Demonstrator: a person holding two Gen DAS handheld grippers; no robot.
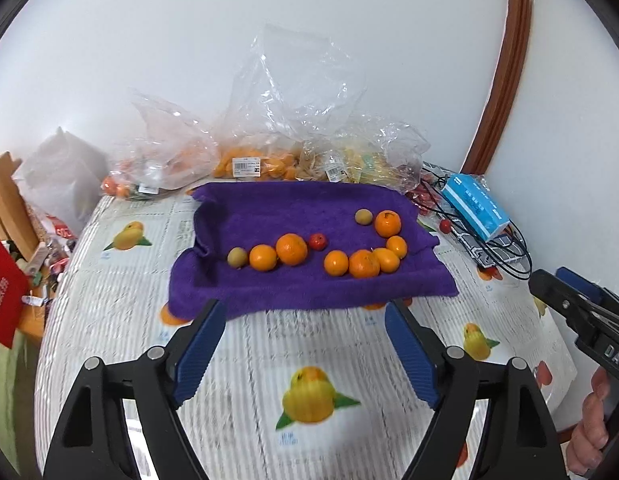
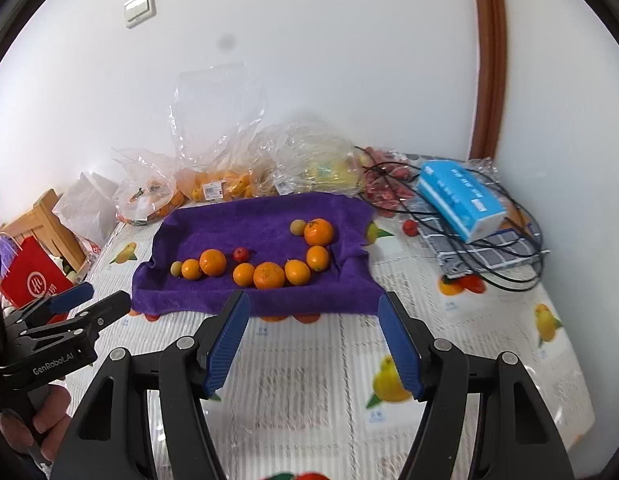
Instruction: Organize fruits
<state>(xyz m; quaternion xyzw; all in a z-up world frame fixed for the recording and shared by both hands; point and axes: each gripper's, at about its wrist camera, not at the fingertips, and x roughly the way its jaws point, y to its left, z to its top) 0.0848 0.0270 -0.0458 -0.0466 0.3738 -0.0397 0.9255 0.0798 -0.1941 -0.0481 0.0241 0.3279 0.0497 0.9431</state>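
So far you have 10 fruits laid out on the purple towel (image 1: 309, 288), more wait in the plastic bags (image 1: 269, 152), and your left gripper (image 1: 305, 344) and right gripper (image 2: 313, 340) hang spread and empty.

Left gripper (image 1: 305, 344), right gripper (image 2: 313, 336): matte black angular frames, triangular cut-outs, silver round screws showing at joints. Fingers (image 1: 201, 352) wearing ribbed blue pads. White lettering "GenRobot.AI" showing on left body, "DAS" on right. Bare-skinned hand (image 1: 593, 428) showing at the handle.
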